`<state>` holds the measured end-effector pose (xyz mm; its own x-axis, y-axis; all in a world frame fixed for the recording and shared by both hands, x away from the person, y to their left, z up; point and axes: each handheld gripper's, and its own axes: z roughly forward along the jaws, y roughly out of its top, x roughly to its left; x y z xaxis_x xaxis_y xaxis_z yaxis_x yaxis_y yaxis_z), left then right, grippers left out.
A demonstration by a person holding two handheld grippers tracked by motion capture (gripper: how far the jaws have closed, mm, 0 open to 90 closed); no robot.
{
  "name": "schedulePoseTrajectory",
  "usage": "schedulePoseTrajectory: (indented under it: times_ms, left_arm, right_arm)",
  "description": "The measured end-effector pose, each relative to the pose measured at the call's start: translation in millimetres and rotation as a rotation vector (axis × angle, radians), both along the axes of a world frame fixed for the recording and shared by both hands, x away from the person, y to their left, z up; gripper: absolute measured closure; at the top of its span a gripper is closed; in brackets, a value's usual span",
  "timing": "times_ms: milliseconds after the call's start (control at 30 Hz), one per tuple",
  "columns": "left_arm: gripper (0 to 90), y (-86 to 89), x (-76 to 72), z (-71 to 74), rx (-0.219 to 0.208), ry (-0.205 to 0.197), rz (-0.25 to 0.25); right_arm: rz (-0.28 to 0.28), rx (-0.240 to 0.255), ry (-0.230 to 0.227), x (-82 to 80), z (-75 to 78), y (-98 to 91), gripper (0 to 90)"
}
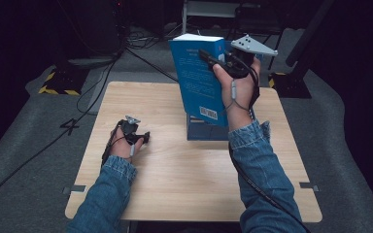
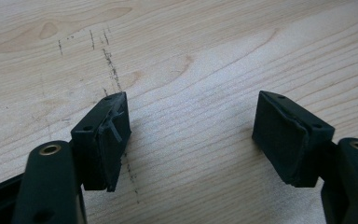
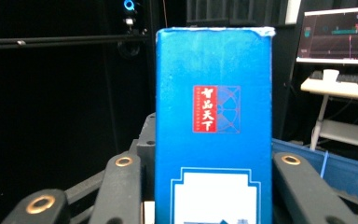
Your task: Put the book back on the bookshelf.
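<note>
A blue book [image 1: 196,80] is held upright in the air above the far middle of the wooden table [image 1: 184,174], its back cover with a barcode facing me. My right gripper [image 1: 209,56] is shut on it, one jaw lying across the cover and the other hidden behind. In the right gripper view the book's blue spine [image 3: 213,116], with a red label, stands between the jaws of the right gripper [image 3: 213,186]. My left gripper [image 1: 143,137] rests low at the table's left side. Its jaws stand open over bare wood, nothing between the pads of the left gripper [image 2: 191,135].
A grey-blue box-like object [image 1: 206,128] stands on the table just below the raised book. Cables [image 1: 102,82] run over the grey floor behind the table, beside black-and-yellow striped bases [image 1: 58,80]. A lit monitor [image 3: 338,35] and a white desk [image 3: 340,88] stand far off.
</note>
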<state>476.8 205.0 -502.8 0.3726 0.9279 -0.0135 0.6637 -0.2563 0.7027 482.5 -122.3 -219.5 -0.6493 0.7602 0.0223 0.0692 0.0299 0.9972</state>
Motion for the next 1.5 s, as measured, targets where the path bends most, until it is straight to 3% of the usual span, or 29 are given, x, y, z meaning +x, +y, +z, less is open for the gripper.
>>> schedulePoseTrajectory:
  times_ms: [67,133,200,467,667,933,1067,1300,1500]
  left_arm:
    - [27.6,-0.3,0.2,-0.2,-0.005,0.0,-0.001]
    - [27.6,-0.1,0.2,0.0,-0.004,0.002,-0.003]
    - [27.6,0.0,0.2,0.0,-0.002,0.002,-0.003]
    - [27.6,-0.1,0.3,-0.1,-0.004,0.001,-0.002]
    - [27.6,-1.0,0.8,-0.3,-0.01,0.002,0.003]
    - [27.6,-1.0,0.9,-0.3,-0.012,0.002,0.003]
    - [27.6,-1.1,0.9,-0.3,-0.012,0.002,0.004]
    - [27.6,-0.9,1.2,-0.4,-0.008,-0.003,0.004]
    - [27.6,-1.1,1.3,-0.5,-0.008,-0.003,0.004]
  right_arm:
    - [-0.006,0.029,0.035,16.0,-13.4,-5.6,61.2]
    - [-0.006,0.042,0.038,21.1,-17.8,-8.4,61.2]
    - [-0.005,0.087,0.024,34.6,-28.4,-19.6,61.2]
    - [-0.042,0.194,0.03,53.7,-31.4,-40.2,61.3]
    - [-0.063,0.154,-0.005,45.5,-20.7,-46.7,61.3]
    - [0.017,0.196,0.003,45.0,-18.5,-40.0,61.3]
    - [0.054,0.227,0.021,52.6,-23.8,-37.0,61.3]
    - [0.028,0.271,0.018,71.3,-40.3,-55.7,61.3]
    - [-0.004,0.279,0.025,81.0,-48.1,-71.7,61.2]
